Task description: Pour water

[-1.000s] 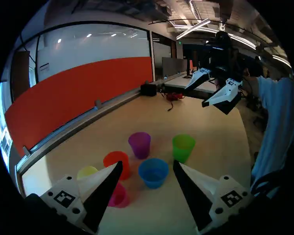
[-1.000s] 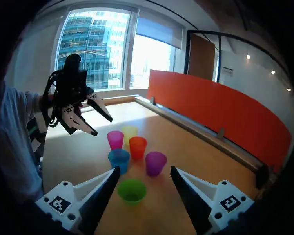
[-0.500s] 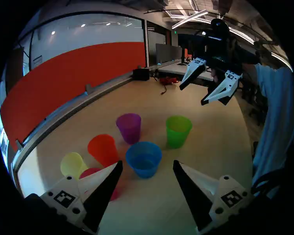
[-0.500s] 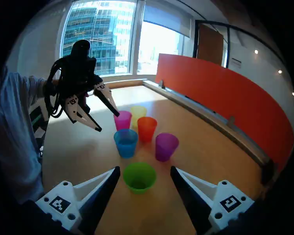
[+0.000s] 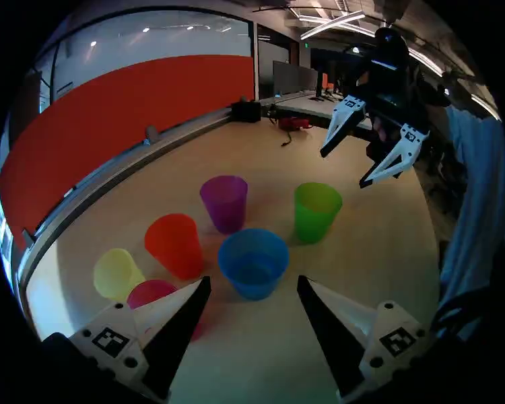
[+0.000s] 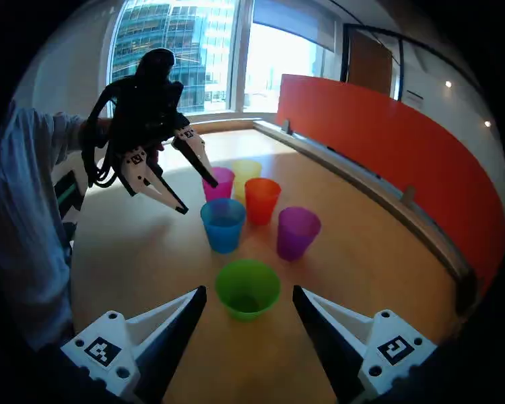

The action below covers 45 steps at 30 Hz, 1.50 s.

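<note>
Six coloured cups are seen standing upright, close together, on the pale wooden tabletop (image 5: 380, 262). The left gripper (image 5: 252, 279) is held in the air with its fingers spread wide and nothing between them; the blue plastic cup (image 5: 253, 261) is framed just beyond its tips. The right gripper (image 6: 248, 288) is likewise spread wide and empty, with the green plastic cup (image 6: 248, 299) standing just ahead of its tips. Past the blue plastic cup, the purple plastic cup (image 5: 224, 202) and the orange plastic cup (image 5: 174, 244) are set side by side; the yellow plastic cup (image 5: 116, 273) and the pink plastic cup (image 5: 151, 293) are placed near the left finger. Whether any cup holds water cannot be told. A light sleeve (image 6: 23, 222) is seen behind the left gripper in the right gripper view
</note>
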Each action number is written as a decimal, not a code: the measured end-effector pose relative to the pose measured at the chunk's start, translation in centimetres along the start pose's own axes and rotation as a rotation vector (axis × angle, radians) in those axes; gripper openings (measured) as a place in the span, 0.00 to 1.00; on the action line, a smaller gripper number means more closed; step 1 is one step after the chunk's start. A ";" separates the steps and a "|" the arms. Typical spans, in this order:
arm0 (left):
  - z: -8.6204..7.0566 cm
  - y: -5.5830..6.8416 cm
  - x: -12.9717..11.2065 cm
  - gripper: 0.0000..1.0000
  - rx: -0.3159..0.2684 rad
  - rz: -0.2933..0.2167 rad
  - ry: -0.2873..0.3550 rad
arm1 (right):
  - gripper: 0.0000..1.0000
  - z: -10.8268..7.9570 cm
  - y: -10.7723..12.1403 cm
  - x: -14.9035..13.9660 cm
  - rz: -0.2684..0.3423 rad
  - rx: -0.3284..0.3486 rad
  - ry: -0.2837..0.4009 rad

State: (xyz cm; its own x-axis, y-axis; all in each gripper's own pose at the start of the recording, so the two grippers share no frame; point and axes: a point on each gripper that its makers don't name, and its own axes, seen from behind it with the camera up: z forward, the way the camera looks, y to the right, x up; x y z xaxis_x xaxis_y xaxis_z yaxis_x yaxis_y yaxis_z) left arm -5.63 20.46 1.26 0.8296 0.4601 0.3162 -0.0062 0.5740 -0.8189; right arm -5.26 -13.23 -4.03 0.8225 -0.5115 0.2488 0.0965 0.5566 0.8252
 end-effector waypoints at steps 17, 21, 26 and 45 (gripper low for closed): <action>2.5 -0.5 -0.7 0.96 -0.005 -0.012 -0.042 | 0.99 2.7 -0.3 -2.4 -0.001 0.021 -0.058; 3.0 -0.5 -1.0 0.96 -0.007 -0.022 -0.051 | 0.99 3.3 -0.2 -2.8 0.004 0.021 -0.066; 3.6 -0.4 -1.1 0.96 -0.012 -0.024 -0.054 | 1.00 4.0 -0.2 -3.1 0.010 0.025 -0.069; 5.7 0.0 -0.3 0.96 -0.013 -0.020 -0.050 | 1.00 6.0 -0.1 -3.5 0.021 0.037 -0.067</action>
State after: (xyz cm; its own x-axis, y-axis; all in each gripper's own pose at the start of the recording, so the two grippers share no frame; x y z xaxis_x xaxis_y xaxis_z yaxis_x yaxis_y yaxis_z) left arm -9.08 24.17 3.88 0.8004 0.4825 0.3558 0.0174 0.5745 -0.8183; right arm -11.47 -15.42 -1.99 0.7846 -0.5433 0.2986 0.0581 0.5440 0.8370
